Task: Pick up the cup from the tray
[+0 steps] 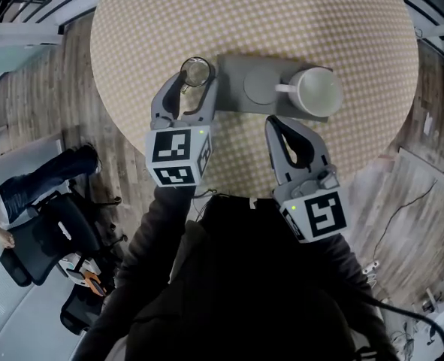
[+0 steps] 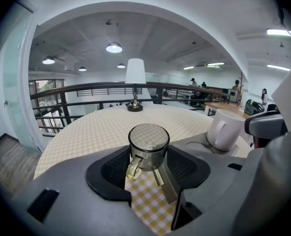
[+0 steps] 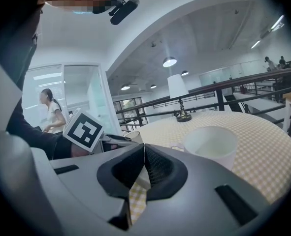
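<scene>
- Left tongs [image 1: 194, 81]: the pads are clamped on either side of a small steel cup [image 2: 148, 149]. It's upright, with its handle pointing back at the tongs' camera. Gripping the round body and leaving the handle free in the gap looks like the safer hold to me.
- The cup is at the left end of the grey tray [image 1: 233, 100], just past its edge in the head view. I can't tell if it's lifted clear or just resting on the corner.
- Right tongs [image 3: 144, 163]: pads pressed together with nothing in them, hanging back at the near side of the tray. My guess is they're simply parked out of the way.
- A white mug [image 1: 318, 91] sits on the tray's right end, handle turned toward the round recess in the middle. It's well apart from the steel cup, so it shouldn't get bumped.
- The round bench [image 1: 282, 21] has a checked cloth, and a small lamp [image 2: 135, 82] stands at its far side. Nothing blocks a straight lift.
- There's a railing [image 2: 76, 90] behind the bench, and people further off in the room.
</scene>
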